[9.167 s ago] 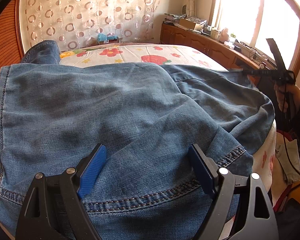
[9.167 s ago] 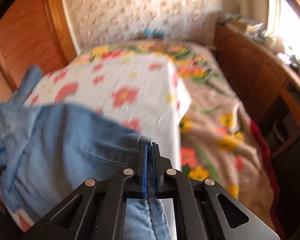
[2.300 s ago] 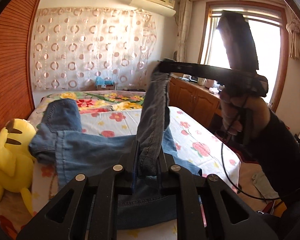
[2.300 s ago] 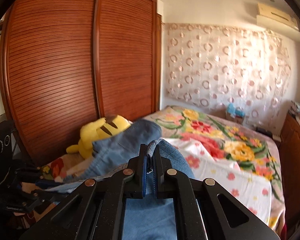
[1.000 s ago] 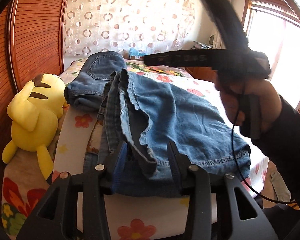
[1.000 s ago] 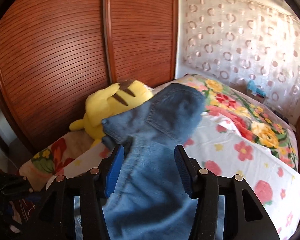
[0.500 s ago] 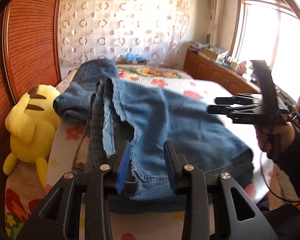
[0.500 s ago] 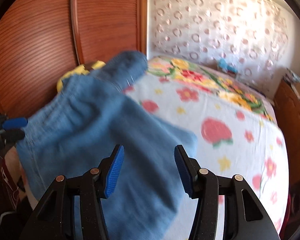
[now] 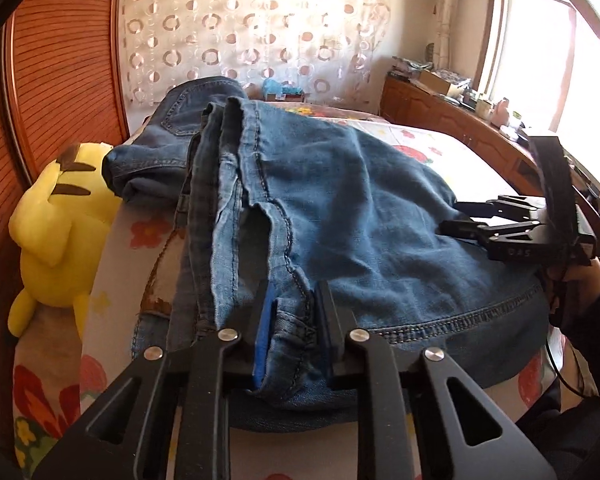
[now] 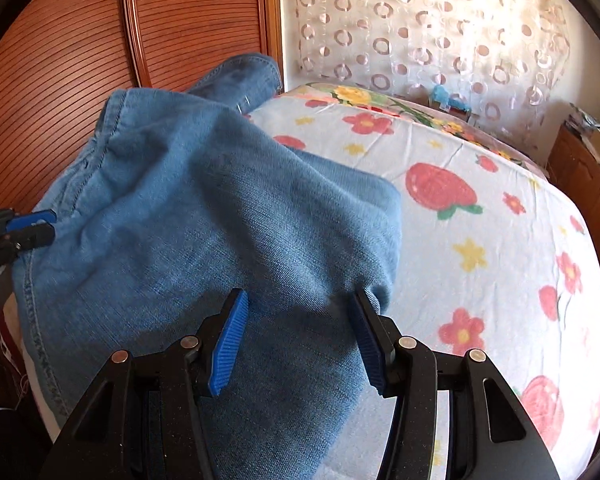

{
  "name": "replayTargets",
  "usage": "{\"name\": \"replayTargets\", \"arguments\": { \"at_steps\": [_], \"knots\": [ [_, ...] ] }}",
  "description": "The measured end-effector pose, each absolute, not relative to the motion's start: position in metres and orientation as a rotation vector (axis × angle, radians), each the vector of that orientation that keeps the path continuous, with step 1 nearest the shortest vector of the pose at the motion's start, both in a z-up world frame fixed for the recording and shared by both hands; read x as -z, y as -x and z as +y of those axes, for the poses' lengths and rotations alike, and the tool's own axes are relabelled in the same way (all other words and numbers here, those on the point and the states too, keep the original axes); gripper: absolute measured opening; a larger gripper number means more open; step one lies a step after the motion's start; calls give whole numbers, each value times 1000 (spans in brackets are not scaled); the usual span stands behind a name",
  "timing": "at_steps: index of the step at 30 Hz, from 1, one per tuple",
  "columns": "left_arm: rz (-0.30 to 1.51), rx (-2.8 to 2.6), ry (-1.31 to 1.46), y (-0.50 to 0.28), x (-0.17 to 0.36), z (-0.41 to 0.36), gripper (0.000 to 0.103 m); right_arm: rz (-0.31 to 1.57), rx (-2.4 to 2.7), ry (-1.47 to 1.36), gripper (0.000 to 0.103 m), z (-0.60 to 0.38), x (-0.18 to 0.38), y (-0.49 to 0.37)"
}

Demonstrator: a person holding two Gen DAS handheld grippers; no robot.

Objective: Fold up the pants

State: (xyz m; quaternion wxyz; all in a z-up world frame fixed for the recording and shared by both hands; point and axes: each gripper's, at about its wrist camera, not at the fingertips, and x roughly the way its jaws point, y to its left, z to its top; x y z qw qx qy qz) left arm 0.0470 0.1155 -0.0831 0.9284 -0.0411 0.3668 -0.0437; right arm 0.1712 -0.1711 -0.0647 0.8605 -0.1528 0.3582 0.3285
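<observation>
left wrist view: blue denim pants (image 9: pixel 340 208) lie folded over on the floral-print bed sheet (image 9: pixel 452 152), near edge of the bed. left black two-finger gripper with blue pads (image 9: pixel 292 328) has its jaws narrow and closing, a bunched hem fold of the denim between them; pads look to touch the cloth on both sides. right black gripper (image 9: pixel 450 216) shows at the right edge over the far side of the pants, held by a hand in a dark sleeve (image 9: pixel 580 280). only writing: raised letters on that gripper's body, roughly "das", too small to be sure. this view alone shows the yellow plush toy with brown ear tips (image 9: pixel 60 220) beside the pants, the window (image 9: pixel 540 48) and the wooden sideboard with clutter (image 9: pixel 452 108).

right wrist view: right gripper (image 10: pixel 300 336) jaws at medium width, nothing pinched; pads straddle the denim (image 10: pixel 220 220) lying under them. left gripper's blue pad tip (image 10: pixel 28 226) at the left edge against the pants' stitched hem. this view alone shows the slatted wooden wardrobe doors (image 10: pixel 120 32) in full and the strawberry print on the sheet (image 10: pixel 440 188). no legible writing here.
</observation>
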Motion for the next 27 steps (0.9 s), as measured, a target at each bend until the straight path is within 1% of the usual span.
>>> {"name": "replayTargets", "arguments": {
  "at_steps": [3, 8, 10, 14, 16, 17, 22, 27],
  "knots": [
    [751, 97, 89, -46, 82, 116, 18, 755, -693, 316, 55, -170, 67, -175],
    [724, 103, 93, -40, 76, 114, 12, 765, -694, 308, 61, -170, 71, -179],
    [711, 105, 95, -37, 72, 115, 12, 773, -704, 297, 63, -171, 72, -182],
    [694, 105, 92, -29, 65, 118, 11, 770, -710, 291, 63, -172, 69, -181],
    [679, 101, 109, -25, 61, 123, 11, 789, -722, 231, 57, -181, 63, -181],
    [674, 97, 117, -23, 59, 125, 11, 784, -722, 208, 56, -188, 57, -178],
    [703, 66, 122, -23, 67, 134, 11, 733, -697, 166, 56, -218, 31, -155],
    [720, 50, 122, -26, 76, 129, 12, 735, -672, 143, 56, -237, 33, -137]
  ]
}}
